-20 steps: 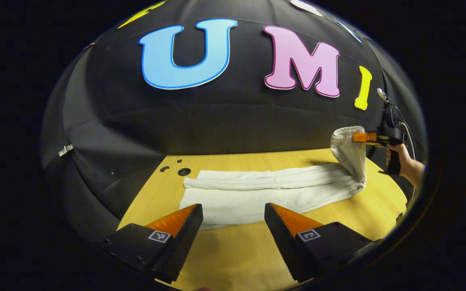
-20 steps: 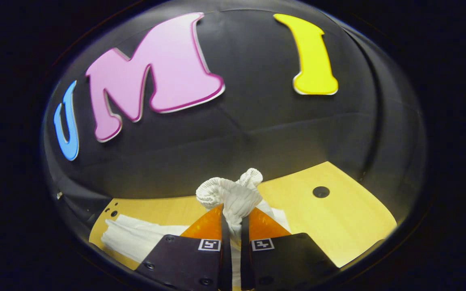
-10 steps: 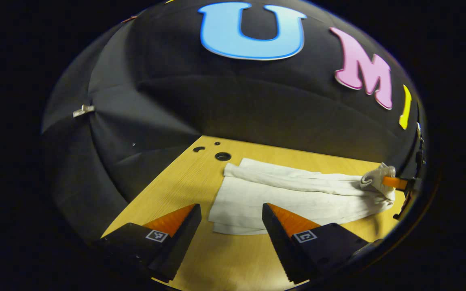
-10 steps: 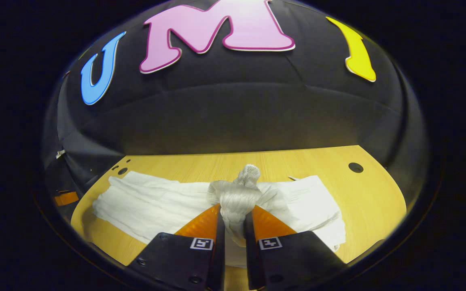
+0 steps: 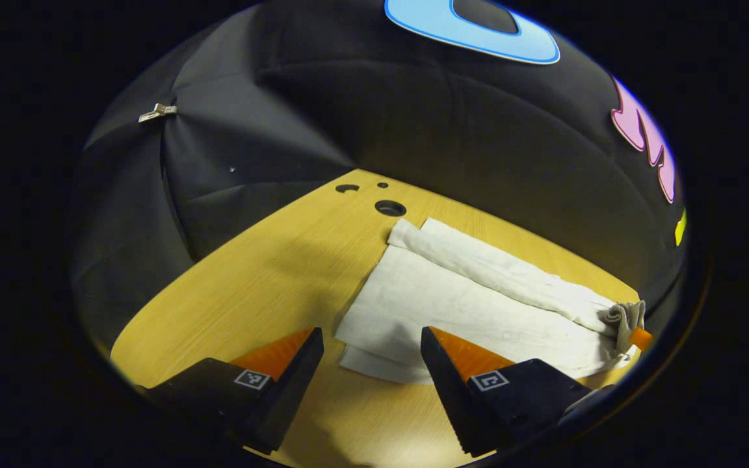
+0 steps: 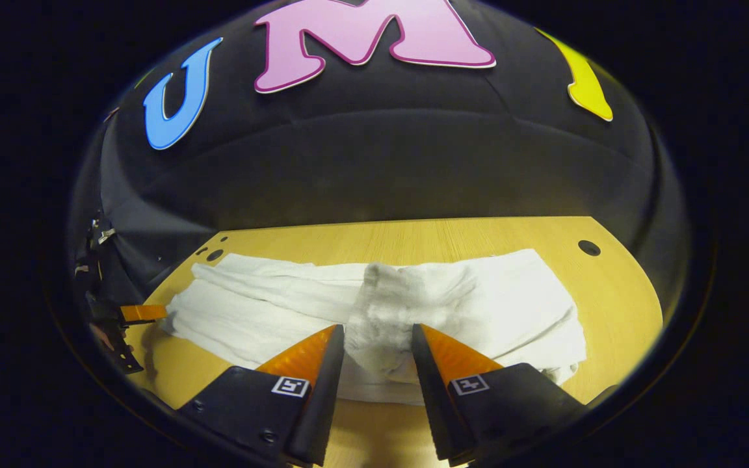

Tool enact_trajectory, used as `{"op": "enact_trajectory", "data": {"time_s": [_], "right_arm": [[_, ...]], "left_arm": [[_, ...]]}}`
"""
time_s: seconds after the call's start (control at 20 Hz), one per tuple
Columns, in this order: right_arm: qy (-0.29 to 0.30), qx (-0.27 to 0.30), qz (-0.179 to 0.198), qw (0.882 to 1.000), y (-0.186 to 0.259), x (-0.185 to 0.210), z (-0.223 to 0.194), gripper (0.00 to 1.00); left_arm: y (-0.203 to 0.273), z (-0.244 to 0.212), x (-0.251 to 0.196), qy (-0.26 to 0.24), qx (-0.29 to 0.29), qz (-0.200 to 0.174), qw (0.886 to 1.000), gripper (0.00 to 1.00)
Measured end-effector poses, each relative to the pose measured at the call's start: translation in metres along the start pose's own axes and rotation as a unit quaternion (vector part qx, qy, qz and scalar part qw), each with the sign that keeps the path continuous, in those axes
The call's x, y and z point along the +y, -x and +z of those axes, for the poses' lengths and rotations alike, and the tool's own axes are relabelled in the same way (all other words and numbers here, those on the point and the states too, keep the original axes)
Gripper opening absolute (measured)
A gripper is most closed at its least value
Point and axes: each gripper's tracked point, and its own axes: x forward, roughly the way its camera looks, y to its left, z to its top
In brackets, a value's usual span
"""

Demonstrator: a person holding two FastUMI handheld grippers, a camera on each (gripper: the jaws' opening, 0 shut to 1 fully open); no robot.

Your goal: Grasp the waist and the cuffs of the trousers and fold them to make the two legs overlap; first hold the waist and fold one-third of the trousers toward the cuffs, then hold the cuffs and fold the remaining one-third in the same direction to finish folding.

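White trousers [image 6: 251, 305] lie lengthwise on the wooden table [image 6: 413, 237], with the waist end folded over onto the legs [image 6: 511, 292]. My right gripper [image 6: 376, 331] is open, and the bunched waistband [image 6: 381, 305] rests on the cloth between its spread fingers. My left gripper [image 5: 371, 338] is open low over the table, its fingertips on either side of the cuff end [image 5: 381, 354]. In the left gripper view the waistband [image 5: 621, 317] sits at the far right beside the right gripper's tip [image 5: 640, 338]. In the right gripper view the left gripper [image 6: 144, 314] shows at the left by the cuffs.
Round holes pierce the table at its far corners [image 5: 390, 208] [image 6: 588, 247]. The black cloth wall closes in the back and the sides. Bare wood lies left of the cuffs [image 5: 251, 273]. A hand [image 6: 98, 331] holds the left gripper.
My right gripper has carried the waistband down onto the legs and opened. My left gripper has turned left and come closer to the cuffs.
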Motion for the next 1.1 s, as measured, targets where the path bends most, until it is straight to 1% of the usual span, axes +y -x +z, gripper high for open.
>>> {"op": "enact_trajectory", "data": {"time_s": [0.1, 0.15, 0.25, 0.3, 0.35, 0.4, 0.45, 0.5, 0.6, 0.65, 0.7, 0.75, 0.8, 0.85, 0.9, 0.95, 1.0, 1.1], "right_arm": [[-0.001, -0.007, 0.001, 1.0, 0.015, 0.003, -0.002, 0.67], [-0.005, -0.006, 0.001, 1.0, 0.024, 0.005, -0.007, 0.77], [-0.002, 0.001, -0.005, 1.0, 0.045, 0.003, -0.018, 0.88], [0.004, 0.004, -0.011, 1.0, 0.058, 0.001, -0.024, 0.9], [0.009, 0.008, -0.019, 1.0, 0.072, -0.002, -0.031, 0.96], [0.008, 0.013, -0.023, 1.0, 0.087, -0.005, -0.037, 0.99], [0.002, 0.018, -0.026, 0.999, 0.101, -0.006, -0.044, 0.99], [-0.005, 0.027, -0.032, 0.999, 0.117, -0.01, -0.051, 0.99], [-0.028, 0.049, -0.044, 0.997, 0.147, -0.015, -0.068, 0.99], [-0.041, 0.06, -0.047, 0.996, 0.164, -0.016, -0.073, 0.99], [-0.053, 0.068, -0.051, 0.995, 0.18, -0.017, -0.078, 0.99], [-0.062, 0.075, -0.058, 0.994, 0.197, -0.019, -0.081, 0.99], [-0.07, 0.08, -0.068, 0.992, 0.213, -0.024, -0.081, 0.99], [-0.079, 0.083, -0.083, 0.99, 0.23, -0.031, -0.079, 0.99], [-0.088, 0.082, -0.095, 0.988, 0.245, -0.037, -0.075, 0.99], [-0.098, 0.079, -0.104, 0.987, 0.26, -0.043, -0.069, 0.99], [-0.106, 0.071, -0.113, 0.985, 0.275, -0.05, -0.06, 0.99], [-0.117, 0.058, -0.139, 0.982, 0.301, -0.066, -0.049, 0.99]], "left_arm": [[-0.007, -0.006, -0.001, -0.008, 0.008, 0.018, 1.0, 0.96], [-0.01, -0.005, 0.0, -0.016, 0.006, 0.028, 0.999, 0.96], [-0.008, -0.007, -0.002, -0.036, 0.009, 0.04, 0.999, 0.98], [-0.009, -0.01, -0.002, -0.056, 0.013, 0.048, 0.997, 0.99], [-0.01, -0.011, -0.005, -0.067, 0.015, 0.046, 0.997, 0.99], [-0.013, -0.009, -0.01, -0.07, 0.016, 0.045, 0.996, 0.96], [-0.015, -0.009, -0.01, -0.068, 0.016, 0.046, 0.996, 0.85], [-0.015, -0.011, -0.01, -0.071, 0.02, 0.045, 0.996, 0.88], [-0.016, -0.011, -0.014, -0.09, 0.028, 0.033, 0.995, 0.88], [-0.019, -0.011, -0.015, -0.096, 0.031, 0.024, 0.995, 0.83], [-0.021, -0.012, -0.018, -0.102, 0.035, 0.012, 0.994, 0.82], [-0.021, -0.012, -0.021, -0.107, 0.037, 0.005, 0.994, 0.73], [-0.021, -0.013, -0.024, -0.109, 0.037, -0.001, 0.993, 0.58], [-0.02, -0.013, -0.029, -0.111, 0.038, -0.002, 0.993, 0.51], [-0.022, -0.015, -0.03, -0.116, 0.038, 0.002, 0.992, 0.36], [-0.022, -0.015, -0.032, -0.125, 0.039, 0.002, 0.991, 0.31], [-0.022, -0.015, -0.034, -0.134, 0.038, -0.001, 0.99, 0.24], [-0.022, -0.014, -0.036, -0.145, 0.04, -0.004, 0.989, 0.15]]}}
